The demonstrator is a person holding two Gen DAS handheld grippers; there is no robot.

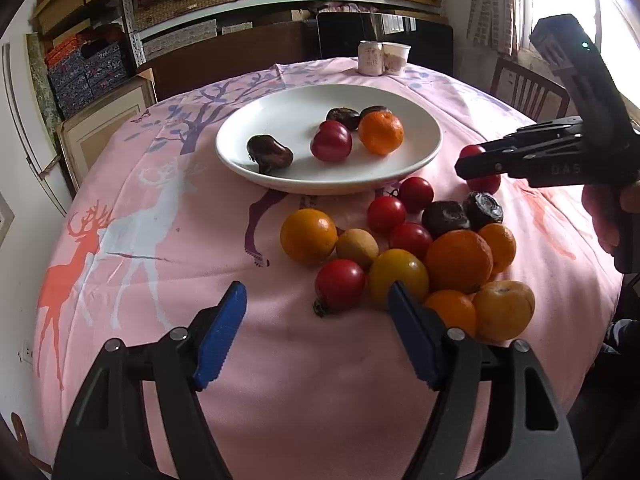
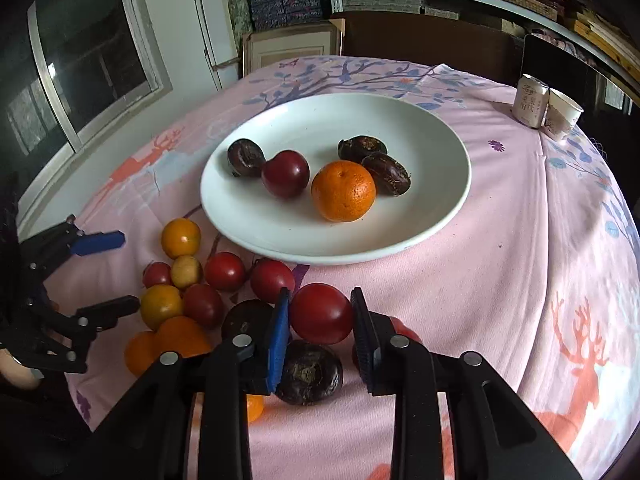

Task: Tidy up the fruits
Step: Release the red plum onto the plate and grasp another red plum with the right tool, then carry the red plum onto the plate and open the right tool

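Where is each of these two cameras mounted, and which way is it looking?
Left wrist: on the left gripper, looking across the pink deer-print tablecloth over the fruit pile to the white round plate; blue-padded fingers open; the right gripper shows at right.
Right wrist: on the right gripper, facing the same plate, fingers around a red round fruit; the left gripper shows at left.
Shared: plate, fruit pile, can and paper cup.

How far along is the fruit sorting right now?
Early. The white plate holds five pieces, among them one orange. The right gripper straddles a red fruit, seemingly closing on it. The left gripper is open. The pile remains on the tablecloth.
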